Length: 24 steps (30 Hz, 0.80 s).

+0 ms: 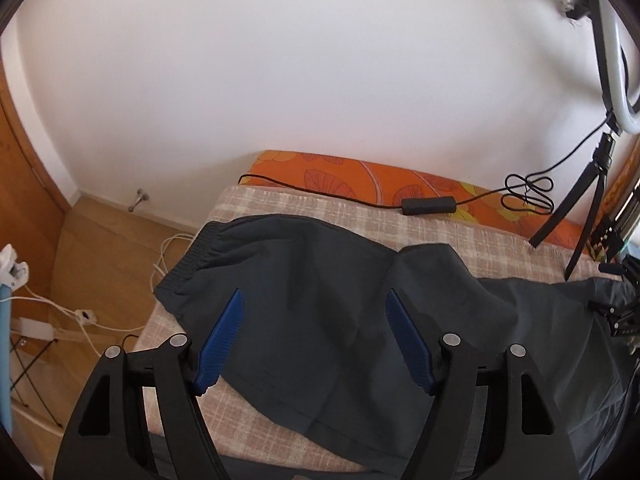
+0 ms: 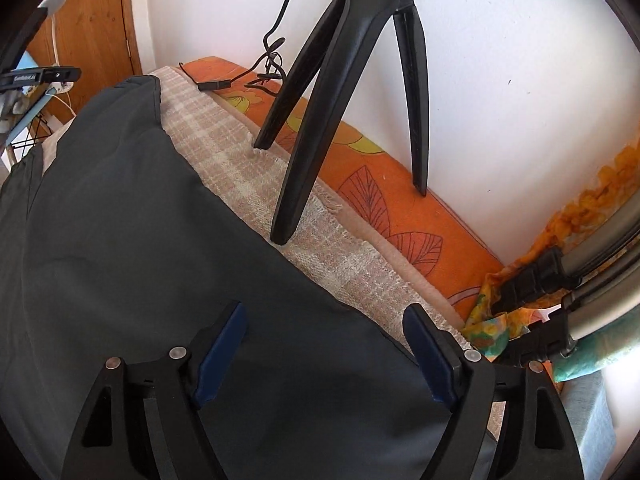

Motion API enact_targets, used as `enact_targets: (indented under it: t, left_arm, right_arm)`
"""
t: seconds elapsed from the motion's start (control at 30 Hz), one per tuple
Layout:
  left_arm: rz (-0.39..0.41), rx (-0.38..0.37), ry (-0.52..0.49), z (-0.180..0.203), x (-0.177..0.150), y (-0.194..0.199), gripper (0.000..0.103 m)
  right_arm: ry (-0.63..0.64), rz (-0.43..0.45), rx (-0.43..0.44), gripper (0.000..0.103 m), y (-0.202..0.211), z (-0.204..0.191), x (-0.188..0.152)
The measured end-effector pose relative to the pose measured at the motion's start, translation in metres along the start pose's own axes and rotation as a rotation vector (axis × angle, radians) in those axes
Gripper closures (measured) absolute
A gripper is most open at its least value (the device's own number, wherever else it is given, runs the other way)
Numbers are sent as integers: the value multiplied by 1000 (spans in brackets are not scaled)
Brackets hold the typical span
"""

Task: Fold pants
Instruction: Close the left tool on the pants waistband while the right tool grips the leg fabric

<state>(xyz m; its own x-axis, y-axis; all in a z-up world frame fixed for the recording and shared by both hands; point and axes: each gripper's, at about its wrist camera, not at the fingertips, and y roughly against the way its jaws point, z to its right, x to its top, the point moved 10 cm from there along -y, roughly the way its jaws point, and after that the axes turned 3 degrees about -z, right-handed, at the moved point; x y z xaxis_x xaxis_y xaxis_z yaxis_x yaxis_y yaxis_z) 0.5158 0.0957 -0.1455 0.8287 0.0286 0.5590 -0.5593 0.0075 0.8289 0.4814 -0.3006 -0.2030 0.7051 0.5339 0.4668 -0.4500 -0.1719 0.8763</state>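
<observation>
Dark grey pants (image 1: 320, 300) lie spread on a checked beige cloth (image 1: 500, 240), with the elastic waistband (image 1: 192, 264) at the left end. My left gripper (image 1: 316, 300) hovers above the upper part of the pants, its blue pads wide apart with nothing pinched between them. In the right wrist view the same pants (image 2: 140, 240) fill the lower left. My right gripper (image 2: 324, 320) stands open over the far edge of the fabric, where it meets the checked cloth (image 2: 352, 280). The other gripper (image 1: 620, 316) shows at the right edge of the left wrist view.
A black tripod (image 2: 320, 120) stands on the cloth close behind the pants, holding a ring light (image 1: 612, 60). A black cable with an inline switch (image 1: 428, 206) crosses the orange floral mattress (image 1: 360, 180). White wall behind, wooden floor with white cords (image 1: 92, 316) at the left.
</observation>
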Motion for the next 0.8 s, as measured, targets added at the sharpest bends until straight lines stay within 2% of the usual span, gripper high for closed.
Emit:
enact_targets:
  t: [0.13, 0.27, 0.47, 0.6, 0.7, 0.73, 0.8]
  left_arm:
    - [-69, -70, 103, -1, 20, -35, 30]
    - [-120, -19, 162, -4, 33, -76, 30]
    - [-198, -9, 278, -6, 30, -120, 30]
    - [-235, 24, 333, -11, 24, -136, 30]
    - [-202, 77, 314, -10, 26, -138, 30]
    - [-188, 90, 306, -10, 27, -137, 32]
    - [-151, 141, 284, -12, 27, -135, 52]
  right_arm:
    - [16, -28, 37, 21, -13, -3, -4]
    - [6, -25, 59, 21, -12, -5, -5]
    - [-34, -26, 95, 27, -10, -6, -10]
    - [-25, -19, 107, 38, -7, -10, -12]
    - [-21, -16, 106, 46, -5, -15, -11]
    - [-19, -13, 102, 48, -6, -17, -11]
    - [-17, -9, 96, 54, -5, -19, -11]
